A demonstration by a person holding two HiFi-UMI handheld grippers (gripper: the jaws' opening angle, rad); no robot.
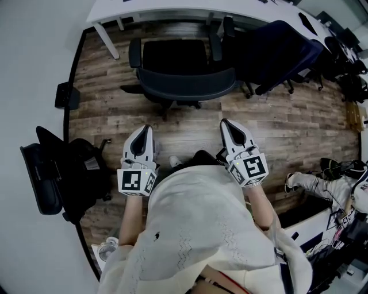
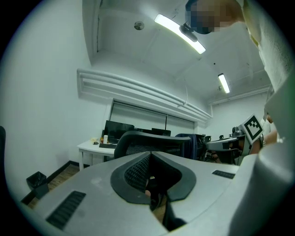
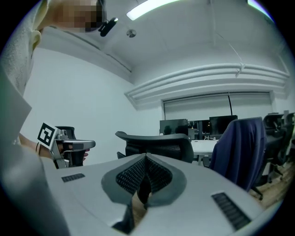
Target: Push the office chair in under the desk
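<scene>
Wooden floor (image 1: 115,115) fills the head view. White bench (image 1: 161,10) runs along the 12 o'clock edge. The black office chair (image 1: 175,57) stands at 12 o'clock, close in front of the bench, its backrest turned toward the person and apart from both grippers. A second chair draped in dark blue cloth (image 1: 276,51) sits at 1 o'clock, just beside the first. Left gripper (image 1: 146,128) at 9 o'clock of centre: jaws closed together, nothing held. Right gripper (image 1: 225,122) at 3 o'clock: jaws likewise closed, nothing held.
</scene>
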